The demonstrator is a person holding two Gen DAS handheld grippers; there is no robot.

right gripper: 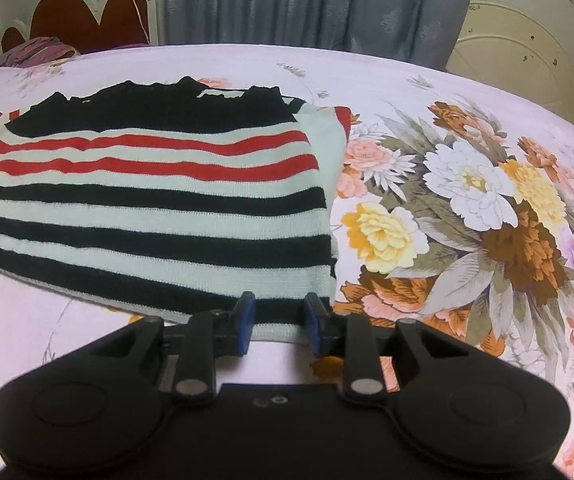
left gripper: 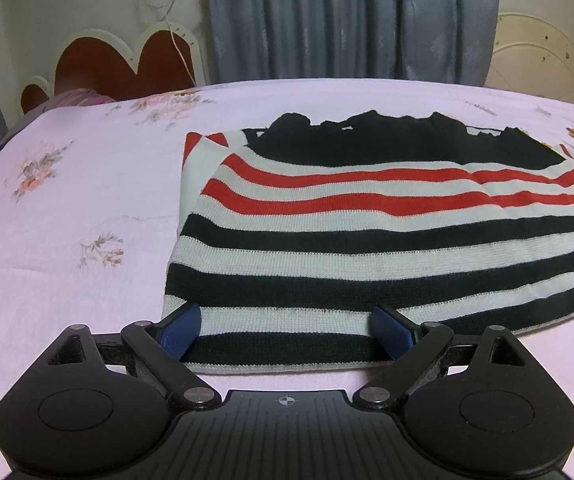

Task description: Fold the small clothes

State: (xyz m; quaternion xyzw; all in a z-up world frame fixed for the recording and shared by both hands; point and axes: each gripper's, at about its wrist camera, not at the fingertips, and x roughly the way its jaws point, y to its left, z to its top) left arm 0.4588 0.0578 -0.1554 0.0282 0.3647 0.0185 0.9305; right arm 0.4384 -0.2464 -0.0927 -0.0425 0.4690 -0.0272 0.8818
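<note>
I see the striped sweater [left gripper: 387,224] lying flat on the pink flowery bedsheet [left gripper: 67,208], already folded at its sides. My left gripper [left gripper: 287,330] is wide, with the sweater's near hem between its blue fingers [left gripper: 181,330], which do not pinch it. My right gripper [right gripper: 279,326] is narrow at the sweater's near right corner; I cannot tell if it pinches the cloth. Big printed flowers [right gripper: 467,208] sit just beside the sweater. Behind the bed are a grey curtain [left gripper: 347,16], a red headboard [left gripper: 123,64] and a purple bundle [right gripper: 41,50].
</note>
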